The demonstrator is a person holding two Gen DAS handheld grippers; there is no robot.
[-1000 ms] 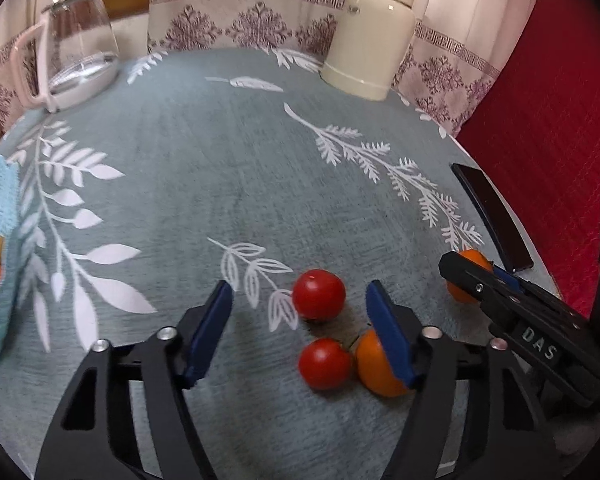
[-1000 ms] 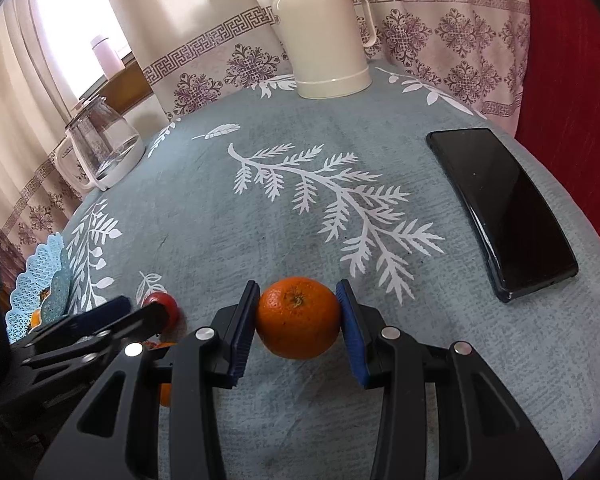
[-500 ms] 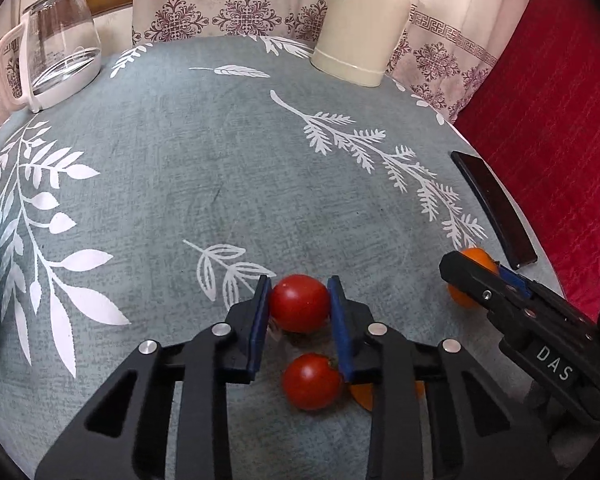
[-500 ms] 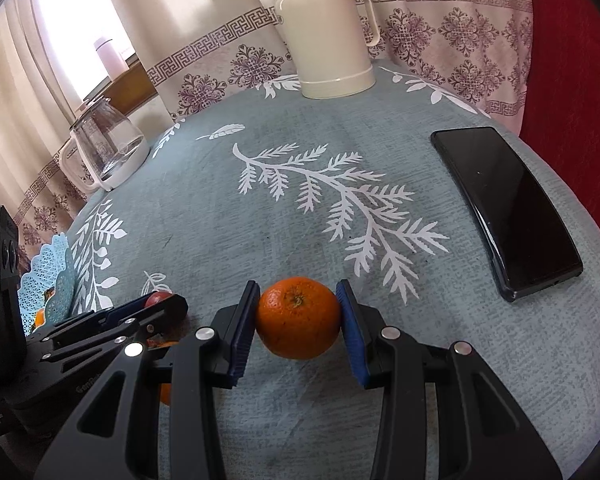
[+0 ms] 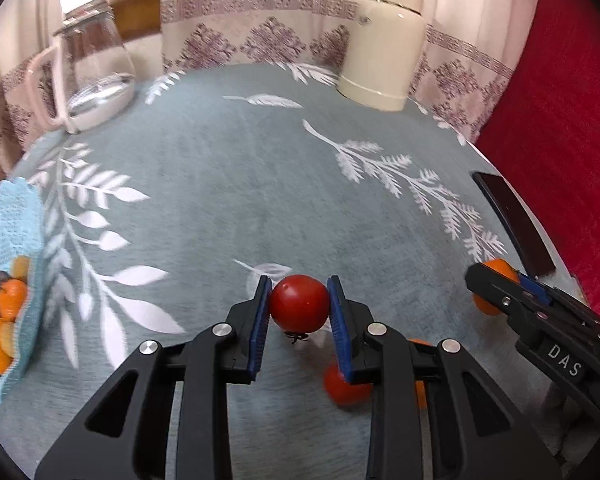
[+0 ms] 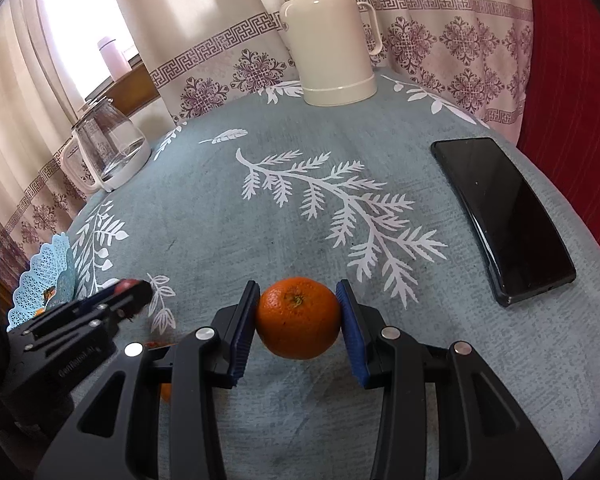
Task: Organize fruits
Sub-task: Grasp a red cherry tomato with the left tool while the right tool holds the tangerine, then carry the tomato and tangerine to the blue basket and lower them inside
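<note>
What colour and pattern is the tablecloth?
The tablecloth is grey-blue with white leaf and fern sprigs; the right wrist view shows it best.

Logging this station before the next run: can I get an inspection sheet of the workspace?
Surface: grey-blue leaf-print tablecloth.
Job's things: tomato, orange, blue basket holding fruit, second tomato on the cloth.
Clutter: phone, cream thermos, glass kettle.
Grippers: left gripper clamps the tomato; right gripper clamps the orange.
Cables: nothing seen.
Surroundings: patterned curtains, red fabric.
</note>
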